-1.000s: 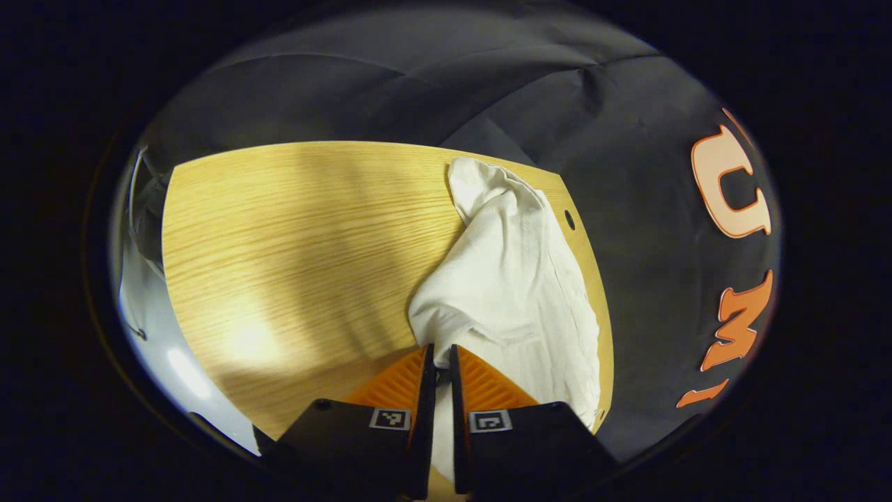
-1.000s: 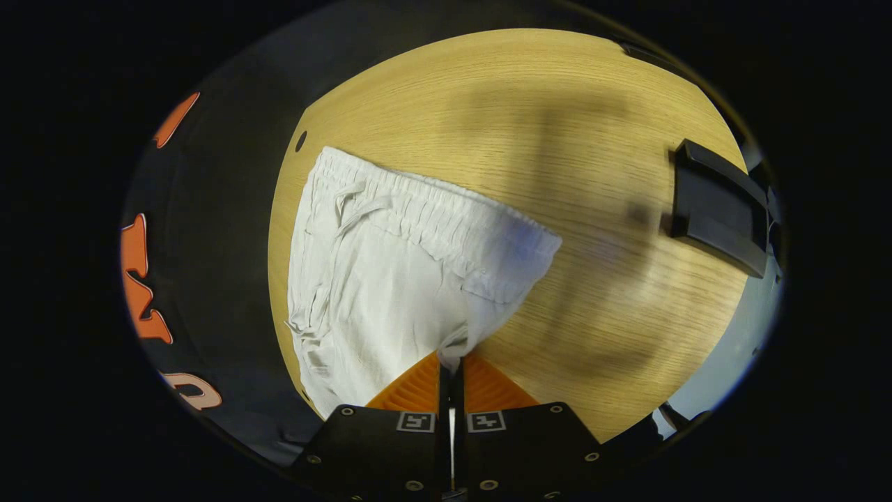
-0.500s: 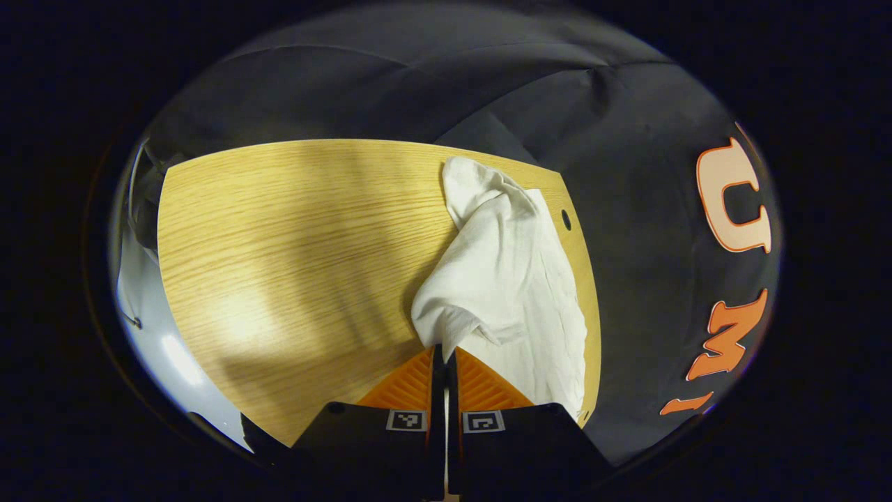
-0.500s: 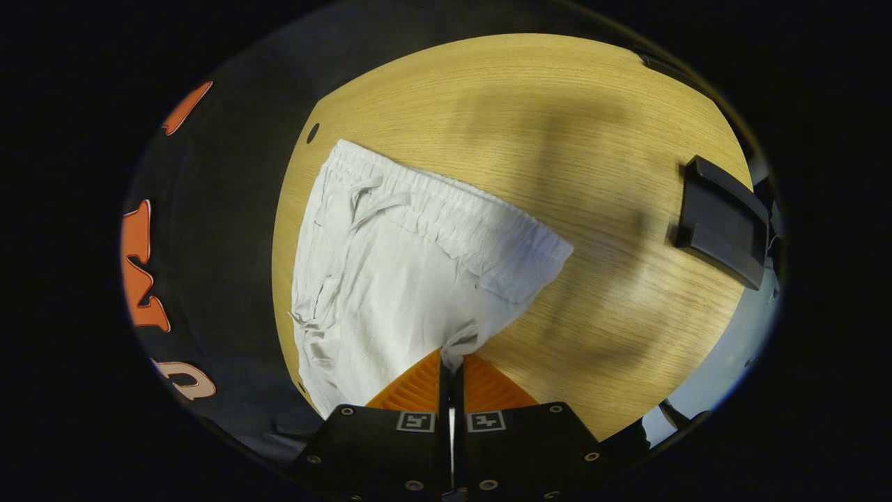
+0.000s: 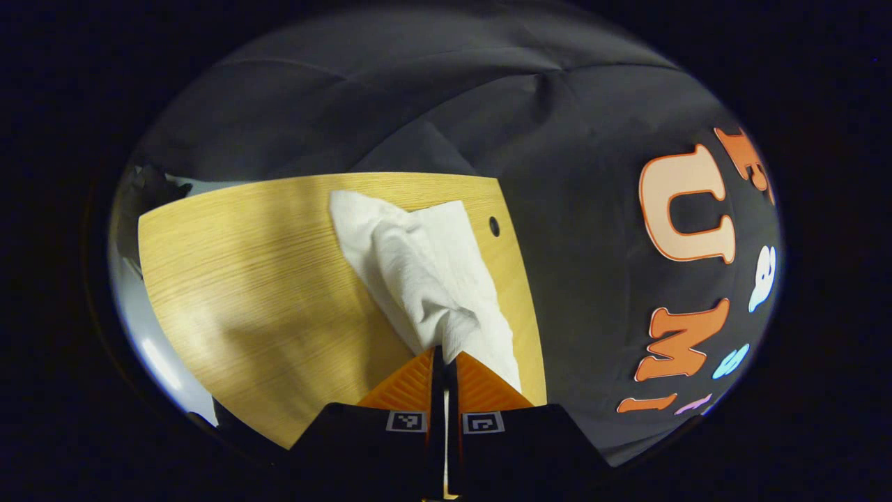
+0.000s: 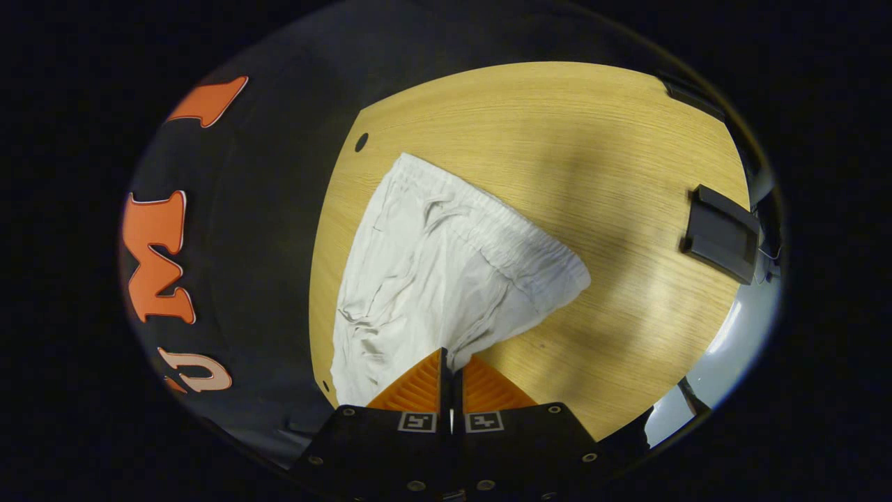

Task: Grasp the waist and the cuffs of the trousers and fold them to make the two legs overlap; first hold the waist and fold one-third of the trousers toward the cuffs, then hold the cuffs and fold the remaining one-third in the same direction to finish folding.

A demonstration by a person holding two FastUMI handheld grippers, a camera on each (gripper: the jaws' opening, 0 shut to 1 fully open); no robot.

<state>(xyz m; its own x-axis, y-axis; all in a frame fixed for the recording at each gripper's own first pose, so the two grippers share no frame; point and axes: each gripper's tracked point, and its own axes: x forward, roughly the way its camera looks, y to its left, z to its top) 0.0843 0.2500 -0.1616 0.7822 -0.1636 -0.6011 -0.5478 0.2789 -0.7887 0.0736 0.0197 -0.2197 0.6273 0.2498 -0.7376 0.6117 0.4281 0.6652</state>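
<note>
Trousers [image 6: 446,272] hem hidden between tool [image 6: 451,357] fingers, black object [image 6: 721,233] unidentifiable

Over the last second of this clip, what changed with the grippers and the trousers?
The left gripper closed fully on the white trousers; both it and the right gripper rose, drawing the cloth up into taut folds toward their fingers and off the wooden table. Unchanged: the right gripper's pinch, the waistband lying on the table, and the black block at its edge.

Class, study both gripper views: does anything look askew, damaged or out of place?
Nothing damaged. The white trousers lie bunched and creased near the table edge, pinched by the left gripper and right gripper.
</note>
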